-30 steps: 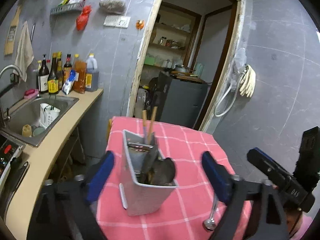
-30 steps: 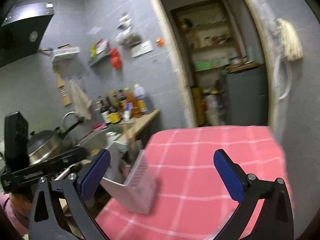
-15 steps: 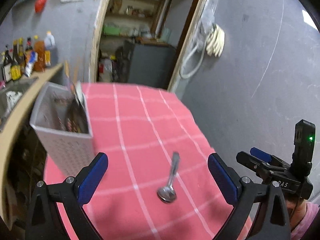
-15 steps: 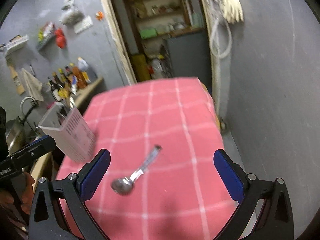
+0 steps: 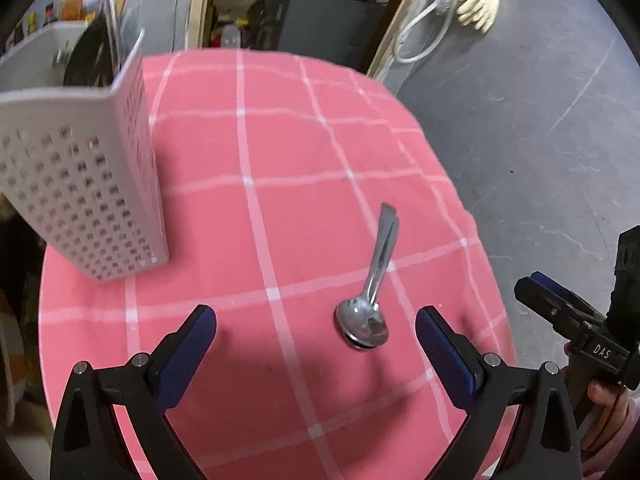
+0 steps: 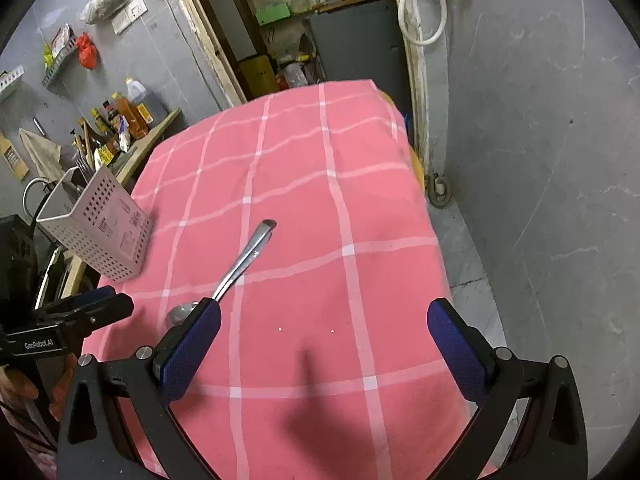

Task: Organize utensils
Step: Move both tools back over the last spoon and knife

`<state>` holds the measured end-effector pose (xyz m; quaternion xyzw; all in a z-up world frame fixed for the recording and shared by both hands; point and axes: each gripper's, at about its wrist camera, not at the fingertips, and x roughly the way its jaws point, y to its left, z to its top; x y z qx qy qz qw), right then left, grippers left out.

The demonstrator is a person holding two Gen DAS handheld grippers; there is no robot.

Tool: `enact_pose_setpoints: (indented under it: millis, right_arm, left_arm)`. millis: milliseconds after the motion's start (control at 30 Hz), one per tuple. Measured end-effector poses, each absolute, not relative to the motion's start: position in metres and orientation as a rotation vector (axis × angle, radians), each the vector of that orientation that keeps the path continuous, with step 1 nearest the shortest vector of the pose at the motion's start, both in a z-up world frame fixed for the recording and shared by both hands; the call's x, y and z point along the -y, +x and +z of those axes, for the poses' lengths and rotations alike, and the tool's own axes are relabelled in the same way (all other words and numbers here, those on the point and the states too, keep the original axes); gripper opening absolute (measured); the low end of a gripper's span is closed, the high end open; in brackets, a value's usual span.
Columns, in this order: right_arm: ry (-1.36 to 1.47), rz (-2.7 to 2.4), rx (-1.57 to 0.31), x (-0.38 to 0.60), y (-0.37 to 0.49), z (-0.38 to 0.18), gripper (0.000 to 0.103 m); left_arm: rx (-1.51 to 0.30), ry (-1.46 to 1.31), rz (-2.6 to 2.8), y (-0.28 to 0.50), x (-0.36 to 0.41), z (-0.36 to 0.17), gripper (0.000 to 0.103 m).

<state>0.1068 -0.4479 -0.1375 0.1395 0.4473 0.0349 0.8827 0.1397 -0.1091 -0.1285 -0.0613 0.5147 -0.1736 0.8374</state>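
A metal spoon [image 5: 372,284] lies on the pink checked tablecloth [image 5: 280,184], bowl toward me, handle pointing away. It also shows in the right wrist view [image 6: 240,264]. A white perforated utensil holder [image 5: 80,168] with dark utensils in it stands at the table's left; it also shows in the right wrist view [image 6: 98,228]. My left gripper [image 5: 316,340] is open, low over the cloth, with the spoon's bowl just ahead between its fingers. My right gripper [image 6: 320,336] is open and empty above the near table; its left finger [image 6: 188,348] hides part of the spoon's bowl.
A kitchen counter with bottles [image 6: 120,120] and a sink lies left of the table. A doorway with shelves [image 6: 320,20] is behind. Grey tiled wall and floor [image 6: 540,160] are to the right. The table's right edge [image 6: 436,240] drops off.
Both grippers have swung from the utensil holder toward the spoon and dropped lower. The left one has come close behind the spoon's bowl. Both stayed open.
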Motion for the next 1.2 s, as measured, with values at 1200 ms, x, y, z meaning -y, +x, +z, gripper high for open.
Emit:
enact_pose_setpoints:
  millis: [1200]
  right_arm:
    - [0.19,0.164,-1.043,0.425,0.186,-0.169,0.102]
  left_arm:
    - [-1.316,-0.247,-0.364,0.173,0.116,-0.165,0.061]
